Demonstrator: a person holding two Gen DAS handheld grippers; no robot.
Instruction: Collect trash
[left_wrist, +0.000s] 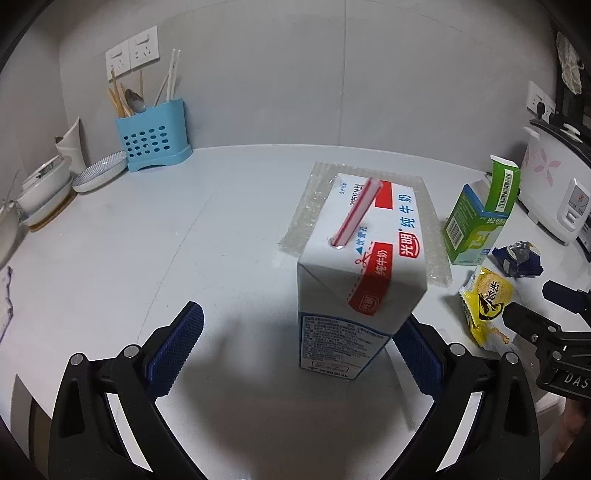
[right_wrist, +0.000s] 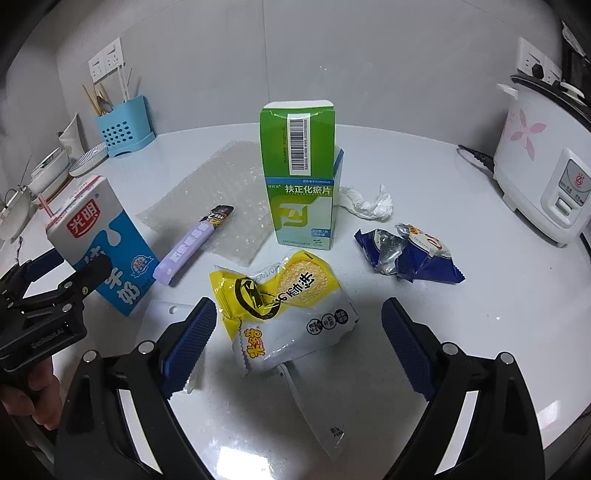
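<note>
A white and blue milk carton (left_wrist: 354, 280) with a red-striped straw (left_wrist: 356, 210) stands upright on the white counter. My left gripper (left_wrist: 301, 319) is open around the carton's lower part: the right pad is close against it, the left pad well apart. The right wrist view shows the same carton (right_wrist: 110, 243) with the left gripper (right_wrist: 66, 273) straddling it. My right gripper (right_wrist: 299, 310) is open, low over a yellow and white snack wrapper (right_wrist: 288, 310) that lies flat between its pads.
On the counter (right_wrist: 480, 295) stand an opened green medicine box (right_wrist: 301, 184), a crumpled blue wrapper (right_wrist: 406, 254), a purple sachet (right_wrist: 195, 243), bubble wrap (right_wrist: 229, 192), a white tissue (right_wrist: 369, 203) and a clear plastic sleeve (right_wrist: 317, 417). Rice cooker (right_wrist: 543, 162) at right; blue utensil holder (left_wrist: 155, 133) and dishes (left_wrist: 74, 173) at back left.
</note>
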